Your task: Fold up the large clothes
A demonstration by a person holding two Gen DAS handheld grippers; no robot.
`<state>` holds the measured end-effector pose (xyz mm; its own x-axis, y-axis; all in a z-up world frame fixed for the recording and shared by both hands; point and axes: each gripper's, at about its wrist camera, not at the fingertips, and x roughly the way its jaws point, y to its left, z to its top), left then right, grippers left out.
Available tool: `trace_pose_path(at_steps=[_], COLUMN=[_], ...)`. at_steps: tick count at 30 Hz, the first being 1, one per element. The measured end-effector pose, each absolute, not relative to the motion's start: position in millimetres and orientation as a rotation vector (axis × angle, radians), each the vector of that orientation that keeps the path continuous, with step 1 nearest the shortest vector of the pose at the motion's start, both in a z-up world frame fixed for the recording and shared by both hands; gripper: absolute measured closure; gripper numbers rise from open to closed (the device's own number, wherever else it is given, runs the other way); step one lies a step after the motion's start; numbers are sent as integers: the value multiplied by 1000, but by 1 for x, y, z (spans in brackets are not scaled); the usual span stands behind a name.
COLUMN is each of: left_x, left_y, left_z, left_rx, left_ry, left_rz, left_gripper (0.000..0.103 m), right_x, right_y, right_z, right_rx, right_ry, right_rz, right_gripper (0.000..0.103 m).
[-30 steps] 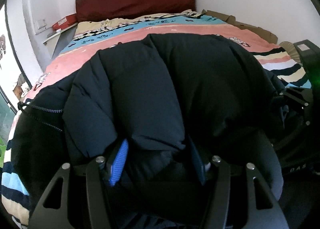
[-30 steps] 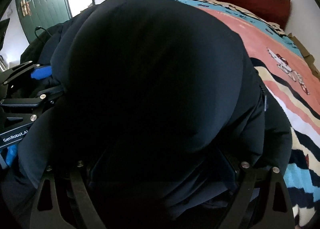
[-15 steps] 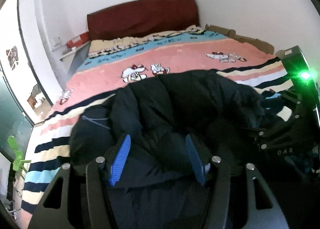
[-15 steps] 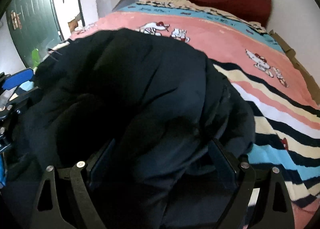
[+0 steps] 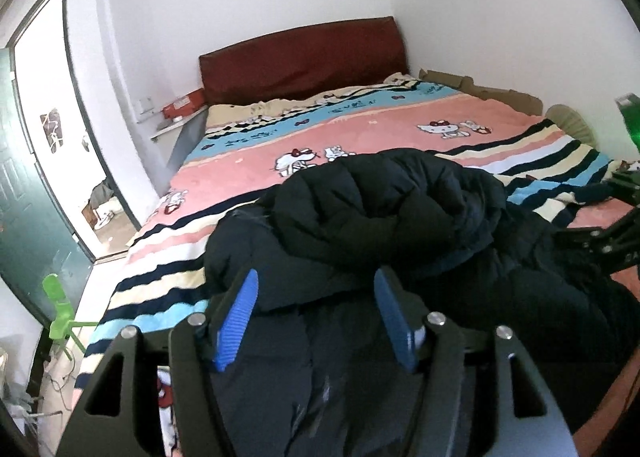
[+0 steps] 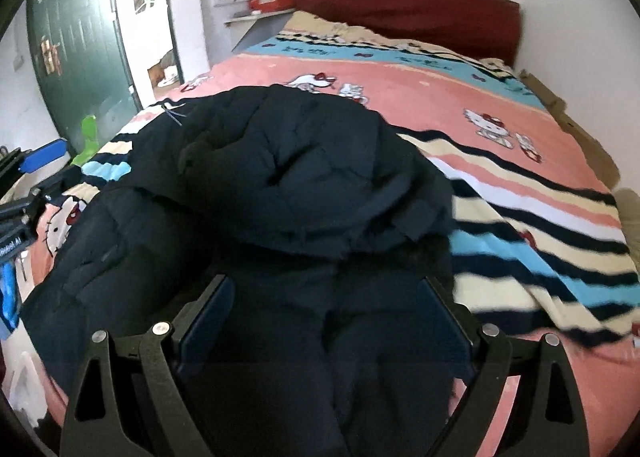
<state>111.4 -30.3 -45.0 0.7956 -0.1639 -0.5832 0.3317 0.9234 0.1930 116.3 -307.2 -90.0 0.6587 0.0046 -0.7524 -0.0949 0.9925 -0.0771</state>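
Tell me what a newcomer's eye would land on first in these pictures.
First, the dark puffy jacket heaped on the near end of the bed, folded over itself. Next, the pink cartoon-cat blanket with striped bands that lies beneath it, reaching to the dark red headboard at the far wall. Both open claws, left and right, frame the jacket.

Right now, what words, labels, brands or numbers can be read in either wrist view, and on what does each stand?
"Robot.AI": white print, its start cut off by the picture's edge, on the body of the left gripper.
Lettering on the blanket's blue band: too small to read.
Label on the red box: too blurred to read.
Nothing else is legible.
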Motion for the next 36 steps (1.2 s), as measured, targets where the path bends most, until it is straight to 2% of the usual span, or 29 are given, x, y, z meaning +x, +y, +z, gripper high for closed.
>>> trace_pose_path(at_steps=[8, 16, 26, 36], left_x=[91, 87, 87, 81], left_y=[-3, 38, 130, 178], left_z=[-51, -74, -118, -163], left_rx=[270, 237, 69, -197], left_ry=[618, 685, 853, 991], left_rz=[-233, -165, -143, -228], left_gripper=[41, 39, 39, 39], right_x=[62, 26, 5, 17], right_y=[-355, -403, -433, -419], right_z=[-99, -120, -153, -189], right_rx=[-66, 23, 157, 311], right_ry=[878, 926, 1006, 1086], right_rz=[-32, -118, -121, 15], right_gripper=[9, 3, 1, 1])
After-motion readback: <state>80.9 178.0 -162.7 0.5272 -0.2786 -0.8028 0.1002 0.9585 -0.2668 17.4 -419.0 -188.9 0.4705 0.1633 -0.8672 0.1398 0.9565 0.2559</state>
